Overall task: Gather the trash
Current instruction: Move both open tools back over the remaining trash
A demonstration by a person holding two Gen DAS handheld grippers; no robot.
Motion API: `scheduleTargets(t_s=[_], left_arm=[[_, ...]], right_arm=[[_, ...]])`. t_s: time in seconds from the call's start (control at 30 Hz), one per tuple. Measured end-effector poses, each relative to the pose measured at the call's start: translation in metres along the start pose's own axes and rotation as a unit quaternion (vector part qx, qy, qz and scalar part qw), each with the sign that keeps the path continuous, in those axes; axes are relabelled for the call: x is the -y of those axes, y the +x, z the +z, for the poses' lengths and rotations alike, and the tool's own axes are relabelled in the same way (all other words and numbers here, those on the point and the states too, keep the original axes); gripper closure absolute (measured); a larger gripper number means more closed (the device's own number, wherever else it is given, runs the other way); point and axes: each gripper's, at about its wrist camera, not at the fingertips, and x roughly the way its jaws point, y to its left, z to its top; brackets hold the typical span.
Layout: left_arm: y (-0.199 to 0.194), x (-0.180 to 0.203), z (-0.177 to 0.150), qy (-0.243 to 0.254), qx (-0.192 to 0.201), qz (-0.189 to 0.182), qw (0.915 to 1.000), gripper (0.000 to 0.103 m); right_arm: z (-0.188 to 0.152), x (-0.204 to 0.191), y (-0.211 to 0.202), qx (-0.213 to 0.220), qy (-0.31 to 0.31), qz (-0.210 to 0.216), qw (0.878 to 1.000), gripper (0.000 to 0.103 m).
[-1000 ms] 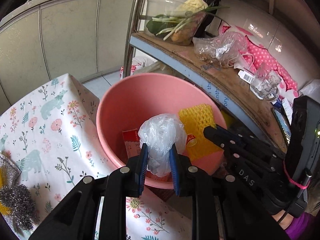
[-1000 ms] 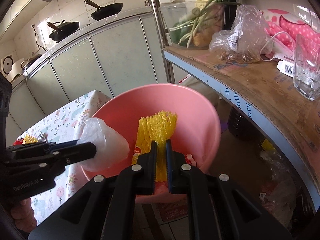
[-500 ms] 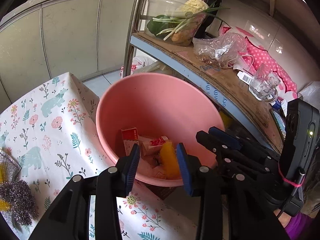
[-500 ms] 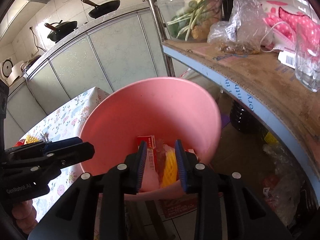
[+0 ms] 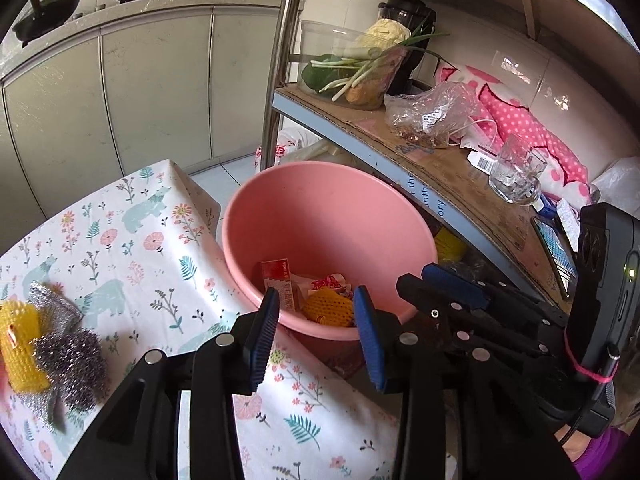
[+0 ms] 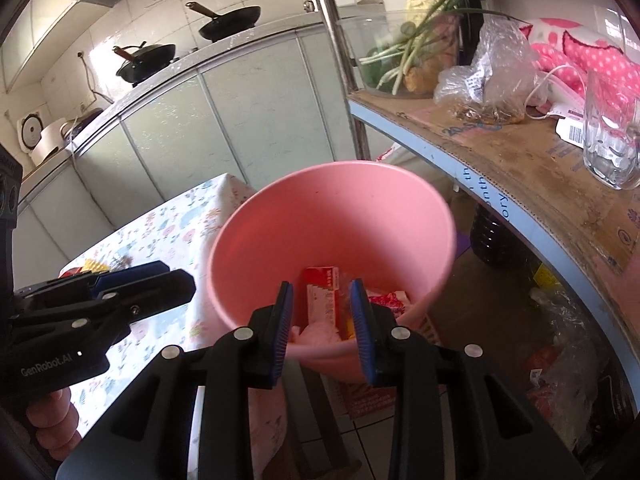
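Both grippers, left (image 5: 316, 324) and right (image 6: 322, 320), hang with jaws parted and empty above the floral tabletop (image 5: 120, 248) and pink basin (image 5: 332, 200), where the plastic bag and yellow net (image 5: 326, 310) they gripped earlier now lie, cabinets (image 5: 152, 88) beyond.

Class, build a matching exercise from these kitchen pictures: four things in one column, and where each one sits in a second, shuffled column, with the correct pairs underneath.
Things:
1. red carton
2. steel scourer
3. drinking glass
4. black pans

Places:
A. on the cardboard-lined shelf
B. on the far counter
C. inside the pink bin
D. on the floral tablecloth

Pairs: 1-C, 2-D, 3-A, 4-B
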Motion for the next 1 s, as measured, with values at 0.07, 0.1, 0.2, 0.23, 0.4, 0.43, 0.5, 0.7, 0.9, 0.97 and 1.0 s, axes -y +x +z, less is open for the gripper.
scheduleTargets(t_s=[0.07,0.1,0.2,0.23,0.4,0.43,0.5,0.7,0.9,0.97,1.0], left_arm=[[-0.008,0.000,-0.003,-0.001,0.005,0.001,1.0000,0.065],[-0.012,0.000,-0.004,-0.002,0.007,0.002,1.0000,0.065],[-0.026,0.000,-0.008,-0.001,0.019,0.010,0.9998,0.060],[-0.030,0.000,-0.010,0.000,0.021,0.012,0.9997,0.060],[-0.051,-0.003,-0.016,0.000,0.034,0.024,0.9991,0.060],[-0.056,-0.005,-0.018,0.000,0.037,0.026,0.9990,0.060],[-0.063,-0.008,-0.021,-0.002,0.043,0.031,0.9986,0.060],[-0.080,-0.025,-0.033,-0.010,0.046,0.040,0.9981,0.060],[-0.093,-0.050,-0.053,-0.026,0.041,0.052,0.9975,0.060],[-0.098,-0.058,-0.060,-0.031,0.039,0.057,0.9971,0.060],[-0.101,-0.063,-0.063,-0.033,0.040,0.060,0.9969,0.060]], right_arm=[[-0.002,-0.006,-0.005,0.000,-0.005,0.003,1.000,0.073],[-0.003,-0.010,-0.008,0.001,-0.008,0.005,1.000,0.073],[-0.005,-0.019,-0.015,0.000,-0.017,0.010,1.000,0.073],[-0.006,-0.022,-0.017,0.001,-0.021,0.011,1.000,0.073],[-0.006,-0.039,-0.027,0.005,-0.036,0.019,0.999,0.073],[-0.007,-0.043,-0.028,0.005,-0.040,0.021,0.999,0.073],[-0.008,-0.052,-0.030,0.004,-0.050,0.025,0.998,0.073],[-0.014,-0.079,-0.032,-0.002,-0.071,0.046,0.996,0.073],[-0.020,-0.104,-0.027,-0.012,-0.077,0.088,0.993,0.073],[-0.022,-0.115,-0.023,-0.019,-0.081,0.099,0.992,0.073],[-0.023,-0.119,-0.022,-0.021,-0.084,0.101,0.991,0.073]])
